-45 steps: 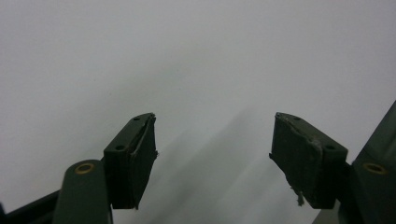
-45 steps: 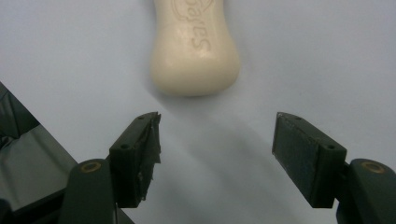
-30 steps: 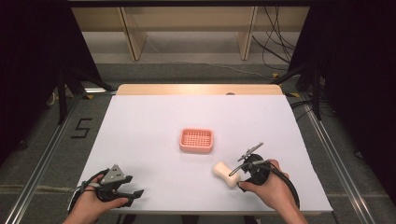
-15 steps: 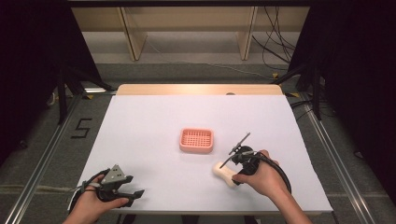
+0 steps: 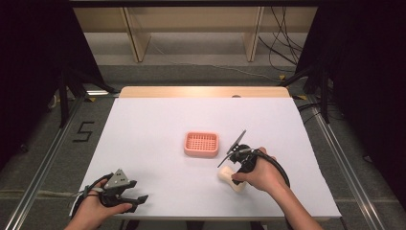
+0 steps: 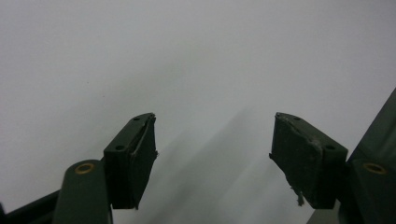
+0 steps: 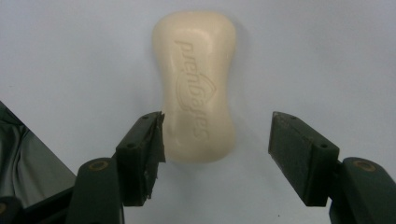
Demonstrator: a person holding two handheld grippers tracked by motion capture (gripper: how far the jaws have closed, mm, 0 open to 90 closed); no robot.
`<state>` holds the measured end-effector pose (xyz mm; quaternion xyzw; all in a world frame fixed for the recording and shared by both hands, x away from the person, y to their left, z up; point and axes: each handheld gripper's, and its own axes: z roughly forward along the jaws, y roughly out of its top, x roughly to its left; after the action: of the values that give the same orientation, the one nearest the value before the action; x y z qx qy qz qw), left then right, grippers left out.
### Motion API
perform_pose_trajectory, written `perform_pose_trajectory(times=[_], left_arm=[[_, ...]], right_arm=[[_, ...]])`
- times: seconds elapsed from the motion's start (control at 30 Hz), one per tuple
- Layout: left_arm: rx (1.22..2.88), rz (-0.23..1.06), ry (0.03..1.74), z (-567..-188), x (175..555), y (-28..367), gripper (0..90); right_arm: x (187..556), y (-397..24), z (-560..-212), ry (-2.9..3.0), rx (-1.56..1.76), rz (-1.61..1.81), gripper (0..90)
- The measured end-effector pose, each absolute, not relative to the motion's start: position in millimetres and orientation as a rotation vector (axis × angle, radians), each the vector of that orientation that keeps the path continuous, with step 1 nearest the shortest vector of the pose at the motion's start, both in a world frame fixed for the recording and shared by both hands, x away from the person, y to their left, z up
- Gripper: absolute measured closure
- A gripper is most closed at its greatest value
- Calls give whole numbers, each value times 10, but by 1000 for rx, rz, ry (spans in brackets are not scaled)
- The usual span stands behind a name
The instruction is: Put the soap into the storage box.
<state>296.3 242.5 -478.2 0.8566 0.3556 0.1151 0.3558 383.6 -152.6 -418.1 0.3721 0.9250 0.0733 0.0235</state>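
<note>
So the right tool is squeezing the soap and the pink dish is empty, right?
Not quite. The right tool is open, not squeezing: the right gripper view shows its jaws spread, with the soap lying on the table between them. The pink dish is empty.

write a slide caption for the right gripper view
Open right hand-held gripper poised over a cream soap bar lying on the white table.

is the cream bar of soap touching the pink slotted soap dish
Apart. The high view shows bare white table between the cream bar of soap, beside the right gripper, and the pink slotted soap dish.
</note>
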Motion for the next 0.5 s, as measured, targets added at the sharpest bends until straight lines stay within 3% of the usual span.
perform_pose_trajectory(times=[0.5], left_arm=[[2225, 323, 887, -4777, 2982, 2433, 306]], right_arm=[[3967, -1381, -4255, 2909, 1153, 167, 353]])
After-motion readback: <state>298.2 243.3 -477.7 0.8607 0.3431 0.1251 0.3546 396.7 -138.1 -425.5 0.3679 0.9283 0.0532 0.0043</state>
